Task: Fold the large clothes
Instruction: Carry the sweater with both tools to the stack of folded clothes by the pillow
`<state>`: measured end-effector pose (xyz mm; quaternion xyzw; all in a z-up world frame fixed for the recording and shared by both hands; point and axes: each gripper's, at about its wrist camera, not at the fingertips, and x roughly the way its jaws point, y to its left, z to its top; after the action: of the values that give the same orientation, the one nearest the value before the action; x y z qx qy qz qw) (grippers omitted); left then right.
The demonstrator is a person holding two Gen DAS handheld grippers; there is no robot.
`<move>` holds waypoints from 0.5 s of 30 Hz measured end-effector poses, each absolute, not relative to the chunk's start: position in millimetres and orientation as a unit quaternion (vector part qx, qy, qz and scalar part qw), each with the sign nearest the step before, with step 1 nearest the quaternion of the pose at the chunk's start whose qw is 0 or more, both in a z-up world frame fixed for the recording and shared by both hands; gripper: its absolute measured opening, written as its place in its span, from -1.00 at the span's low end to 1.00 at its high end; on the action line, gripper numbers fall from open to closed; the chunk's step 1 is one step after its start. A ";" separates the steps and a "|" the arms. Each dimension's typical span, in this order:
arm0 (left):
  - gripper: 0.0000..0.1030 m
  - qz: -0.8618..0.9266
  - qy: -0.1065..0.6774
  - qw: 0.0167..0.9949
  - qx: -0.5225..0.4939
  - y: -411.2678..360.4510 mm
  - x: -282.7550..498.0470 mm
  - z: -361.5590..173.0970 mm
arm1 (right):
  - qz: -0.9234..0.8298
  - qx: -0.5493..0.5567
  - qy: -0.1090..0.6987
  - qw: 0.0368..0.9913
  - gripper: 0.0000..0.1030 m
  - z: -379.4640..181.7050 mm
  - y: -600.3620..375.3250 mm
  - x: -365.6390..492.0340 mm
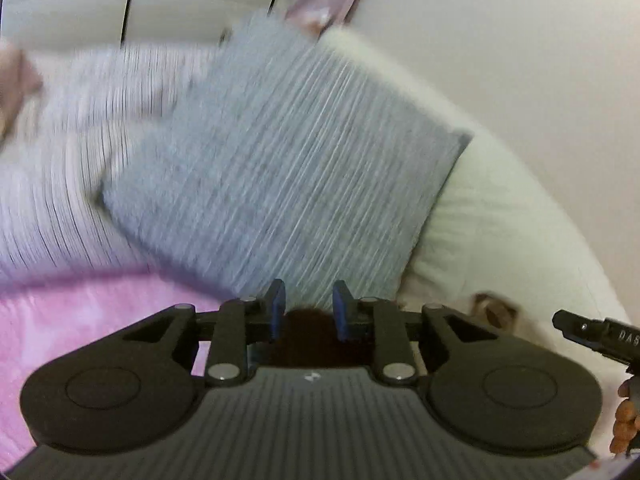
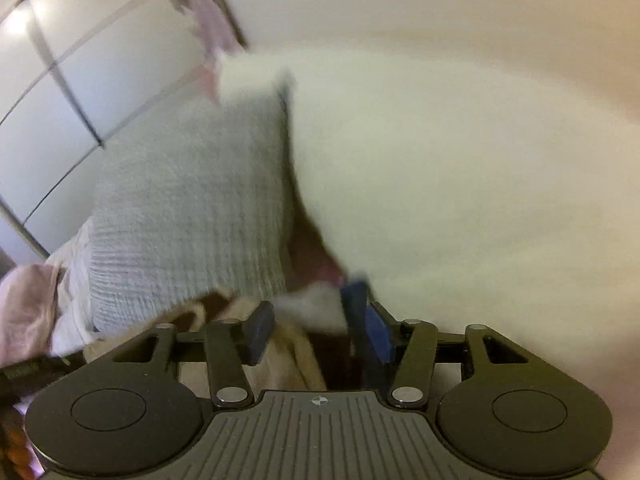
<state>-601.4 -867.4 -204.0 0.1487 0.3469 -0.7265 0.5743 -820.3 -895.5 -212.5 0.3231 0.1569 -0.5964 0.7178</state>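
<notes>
We are holding our left claw point(image 1: 309, 309) slightly open over the pink bedspread point(image 1: 80, 312), gripping nothing; a dark cloth point(image 1: 308, 332) is lying beneath its fingers. Our right claw point(image 2: 316, 320) is gaping wider, hovering over beige-and-brown clothing point(image 2: 288, 356) beside the grey pillow point(image 2: 188, 208).

Ribbed grey woven cushion point(image 1: 280, 168), fluffy pink blanket point(image 1: 80, 320), matt black plastic gripper housing point(image 1: 308, 412).
</notes>
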 end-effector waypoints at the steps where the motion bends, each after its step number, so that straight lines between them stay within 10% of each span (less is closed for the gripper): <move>1: -0.62 -0.735 0.340 0.570 0.140 -860.1 -603.8 -195.6 | -0.588 0.307 0.160 0.731 -0.24 -205.8 -886.3 -815.8; 4: -0.61 -0.776 0.318 0.526 0.143 -838.5 -629.5 -184.0 | -0.546 0.275 0.191 0.768 -0.62 -202.1 -864.6 -796.1; 15: -0.69 -0.773 0.254 0.544 0.206 -895.2 -668.6 -276.5 | -0.572 0.228 0.233 0.752 -0.65 -278.6 -904.3 -774.3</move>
<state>-668.6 -895.1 -276.5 0.2059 0.2538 -0.7725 0.5444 -774.3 -904.3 -278.6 0.2284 0.2329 -0.5724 0.7523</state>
